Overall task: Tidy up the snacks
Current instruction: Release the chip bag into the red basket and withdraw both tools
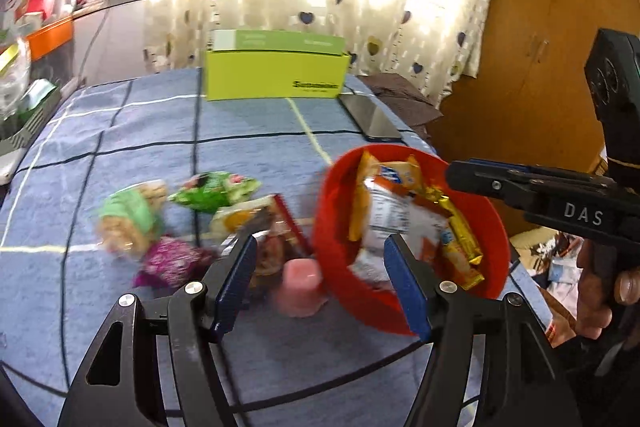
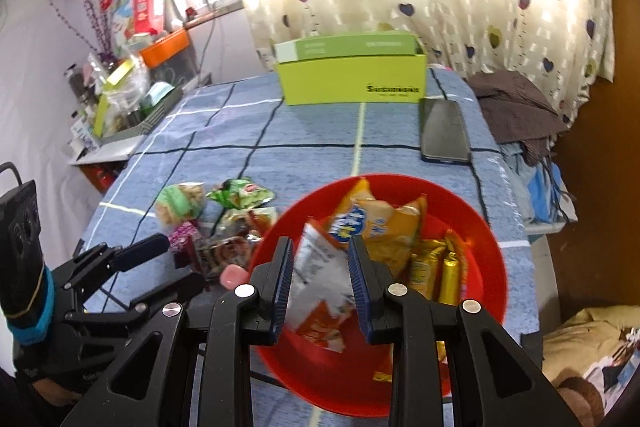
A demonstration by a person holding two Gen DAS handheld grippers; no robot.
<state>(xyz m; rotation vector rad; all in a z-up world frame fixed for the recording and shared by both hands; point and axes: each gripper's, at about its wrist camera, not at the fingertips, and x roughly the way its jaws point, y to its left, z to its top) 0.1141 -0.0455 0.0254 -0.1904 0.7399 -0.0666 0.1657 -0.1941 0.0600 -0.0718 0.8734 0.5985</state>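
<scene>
Right wrist: red bowl (image 2: 486,247) near blanket edge (image 2: 516,227)

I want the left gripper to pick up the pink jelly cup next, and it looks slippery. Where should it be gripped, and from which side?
Probably across the round side wall of the pink jelly cup, near the middle. Come from above and the near edge of the table: the red bowl crowds one side and the snack packets the other. The left gripper is open already, above it.

Black grippers (image 1: 320,279), blue ribbed fingers (image 2: 362,287), silver screws, white "DAS" lettering
</scene>
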